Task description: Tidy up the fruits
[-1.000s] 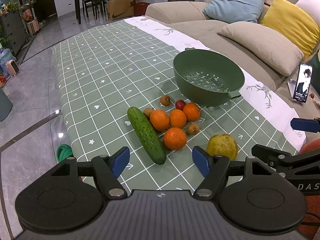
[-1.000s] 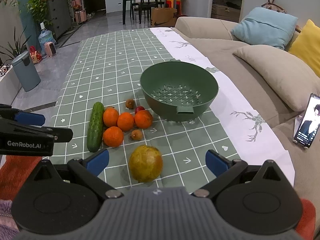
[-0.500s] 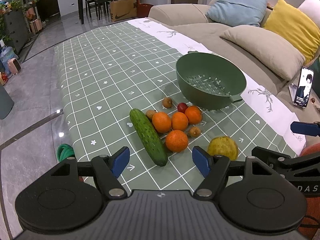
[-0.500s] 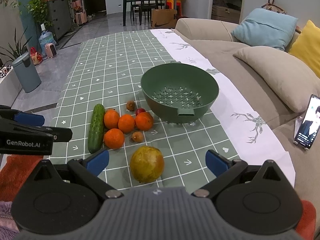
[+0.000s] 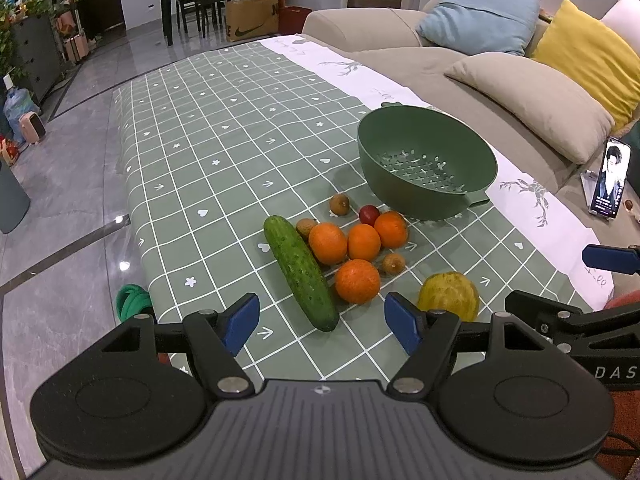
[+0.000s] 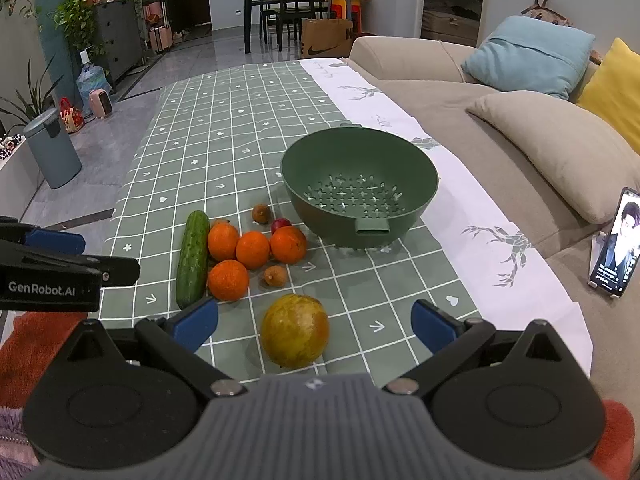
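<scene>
Both jaws apart, holding nothing | yellow-green fruit nearest table edge | colander beside white border

On the tablecloth the colander stands far right, with nothing in it. Near and left of it cluster four oranges, with the cucumber along their left side. The large round fruit lies nearest, apart from the cluster.

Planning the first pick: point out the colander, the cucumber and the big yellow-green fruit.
colander (image 6: 420, 184): right wrist view, on its right inner wall.
cucumber (image 5: 300, 272): left wrist view, mid-length on its skin.
big yellow-green fruit (image 6: 295, 330): right wrist view, centre of its upper face.
</scene>
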Demonstrator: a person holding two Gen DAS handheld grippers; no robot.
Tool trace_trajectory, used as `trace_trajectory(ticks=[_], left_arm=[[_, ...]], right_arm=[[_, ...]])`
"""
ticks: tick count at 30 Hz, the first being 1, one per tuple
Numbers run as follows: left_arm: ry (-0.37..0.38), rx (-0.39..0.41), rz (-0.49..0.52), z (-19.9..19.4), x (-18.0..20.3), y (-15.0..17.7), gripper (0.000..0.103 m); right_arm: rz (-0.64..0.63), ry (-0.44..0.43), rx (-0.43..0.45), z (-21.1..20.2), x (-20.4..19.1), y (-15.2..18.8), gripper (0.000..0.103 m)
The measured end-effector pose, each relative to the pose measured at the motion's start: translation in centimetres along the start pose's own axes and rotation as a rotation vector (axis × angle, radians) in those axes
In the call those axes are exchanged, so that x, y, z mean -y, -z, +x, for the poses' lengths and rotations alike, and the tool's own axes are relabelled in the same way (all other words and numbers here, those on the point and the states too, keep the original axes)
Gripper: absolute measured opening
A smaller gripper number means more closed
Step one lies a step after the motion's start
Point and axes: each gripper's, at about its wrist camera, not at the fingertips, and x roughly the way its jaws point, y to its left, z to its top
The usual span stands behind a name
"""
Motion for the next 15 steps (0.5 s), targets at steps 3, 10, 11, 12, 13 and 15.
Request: trace_trajectory(ticks=[3, 10, 11, 12, 13, 15], left_arm=[[-0.001, 0.0, -0.001, 0.0, -0.03, 0.01, 0.084], [0.0, 0.002, -0.002, -0.04, -0.1, 0.03, 0.084], [0.0, 0.0, -0.001, -0.02, -0.06, -0.01, 0.084], [0.0, 0.0, -0.001, -0.02, -0.06, -0.01, 0.084], [0.0, 0.0, -0.001, -0.02, -0.1, 0.01, 0.084], [-0.001, 0.0, -0.001, -0.02, -0.06, -0.02, 0.084]], right_arm=[[0.002, 0.0, 0.0, 0.06, -0.03, 0.01, 0.099], [0.003, -0.008, -0.002, 0.17, -0.1, -0.05, 0.099], [0.002, -0.007, -0.002, 0.18, -0.12, -0.03, 0.099], [0.002, -0.007, -0.002, 0.2, -0.09, -0.06, 0.099], [0.003, -0.008, -0.002, 0.21, -0.06, -0.06, 0.099], [0.004, -0.006, -0.003, 0.21, -0.07, -0.06, 0.099]])
